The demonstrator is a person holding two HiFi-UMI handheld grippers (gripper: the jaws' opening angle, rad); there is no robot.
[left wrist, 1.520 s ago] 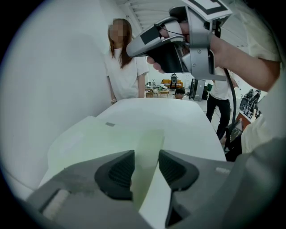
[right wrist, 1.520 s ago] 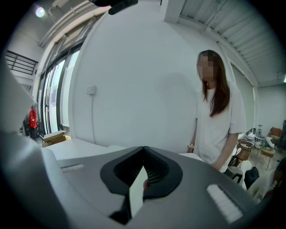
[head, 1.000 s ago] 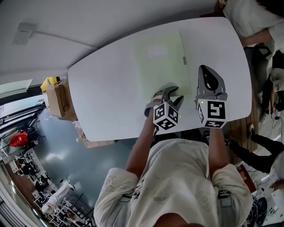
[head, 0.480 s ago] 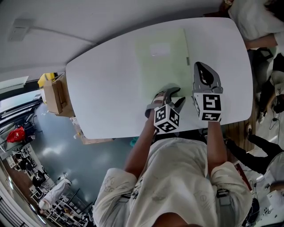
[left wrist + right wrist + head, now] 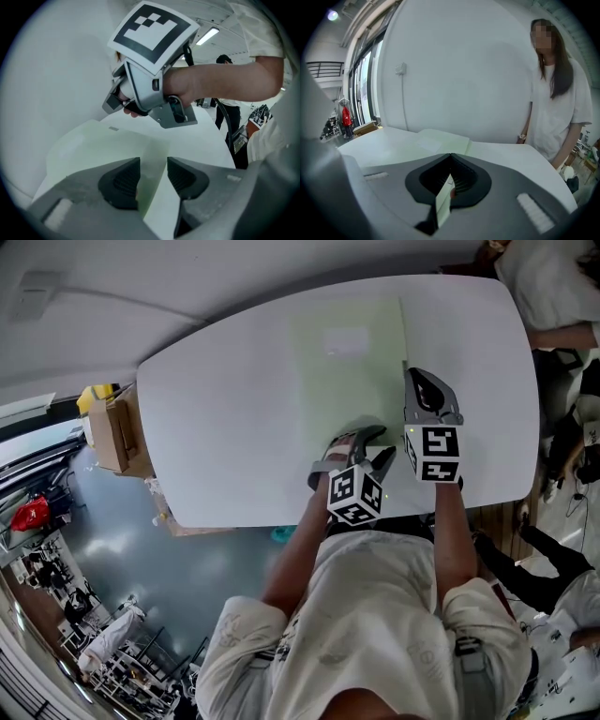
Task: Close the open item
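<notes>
I see the pale green folder lying flat on the white table, right of centre. Its long axis runs from the edge nearest me straight toward the far edge. A paler label patch sits toward the far end and a small tab on its right-hand side. My left gripper hangs over the folder's near end with its jaws standing apart. The folder's near right corner lies under and between the pads, and nothing is pinched. My right gripper is just beside the folder's right edge, pointing away from me. Its jaws are closed on a thin pale sheet seen edge-on; I cannot tell whether that is the folder's own cover. A cardboard box stands past the table's left end.
</notes>
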